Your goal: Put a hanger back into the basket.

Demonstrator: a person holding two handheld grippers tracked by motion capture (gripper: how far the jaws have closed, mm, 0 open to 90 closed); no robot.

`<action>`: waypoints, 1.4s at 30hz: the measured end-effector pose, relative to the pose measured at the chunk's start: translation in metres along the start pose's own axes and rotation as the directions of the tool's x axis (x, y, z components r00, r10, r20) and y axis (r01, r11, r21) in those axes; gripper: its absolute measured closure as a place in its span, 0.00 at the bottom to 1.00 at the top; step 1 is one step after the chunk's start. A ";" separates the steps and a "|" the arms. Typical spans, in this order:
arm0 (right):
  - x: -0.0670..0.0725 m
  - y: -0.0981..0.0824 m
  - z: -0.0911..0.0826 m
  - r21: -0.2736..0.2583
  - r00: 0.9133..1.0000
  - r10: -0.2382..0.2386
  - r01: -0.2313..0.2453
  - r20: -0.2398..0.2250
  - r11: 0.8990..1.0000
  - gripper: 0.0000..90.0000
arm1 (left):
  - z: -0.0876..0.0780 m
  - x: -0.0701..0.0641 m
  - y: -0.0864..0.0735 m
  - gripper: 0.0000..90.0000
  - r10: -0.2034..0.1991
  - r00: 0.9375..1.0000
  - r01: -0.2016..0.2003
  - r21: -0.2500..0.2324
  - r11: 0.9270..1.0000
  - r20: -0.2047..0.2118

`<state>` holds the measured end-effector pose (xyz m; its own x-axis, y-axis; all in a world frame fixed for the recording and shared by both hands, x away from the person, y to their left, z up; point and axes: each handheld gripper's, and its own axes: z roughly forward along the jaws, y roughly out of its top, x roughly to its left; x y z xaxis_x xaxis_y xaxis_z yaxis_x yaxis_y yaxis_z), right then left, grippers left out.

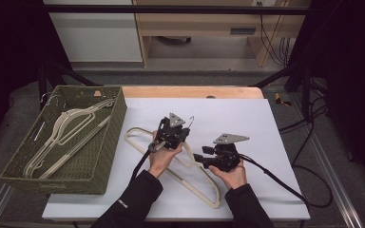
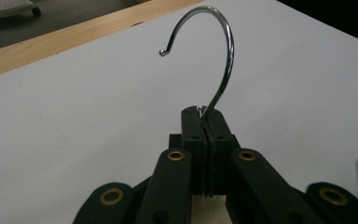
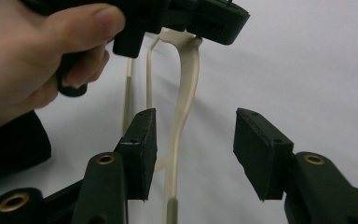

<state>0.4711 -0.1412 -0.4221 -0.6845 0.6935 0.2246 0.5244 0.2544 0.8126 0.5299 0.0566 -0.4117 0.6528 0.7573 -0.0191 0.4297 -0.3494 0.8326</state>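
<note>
Hanger (image 1: 190,166) lay on white table (image 1: 247,118), right of basket (image 1: 109,156); hook (image 2: 214,60) pinched tight in left gripper (image 2: 204,116). Right gripper (image 3: 193,140) stood part-open around hanger's arm, pads clear.

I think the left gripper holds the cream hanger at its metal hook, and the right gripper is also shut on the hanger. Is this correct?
Not quite. The right gripper is open: in the right gripper view the hanger passes between its jaws untouched. The left gripper does clamp the hook.

Hanger (image 2: 208,209) body behind shut jaws
</note>
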 end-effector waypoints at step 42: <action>0.018 0.021 -0.027 0.011 0.942 -0.167 0.177 -0.290 0.984 0.97 | -0.103 0.033 -0.020 0.43 0.229 0.923 -0.246 0.019 0.969 0.310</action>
<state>0.4564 -0.1418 -0.3863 -0.8794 0.4154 0.2325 0.4003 0.3811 0.8333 0.4782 0.1452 -0.3720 0.8941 0.4479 0.0013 0.2671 -0.5355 0.8012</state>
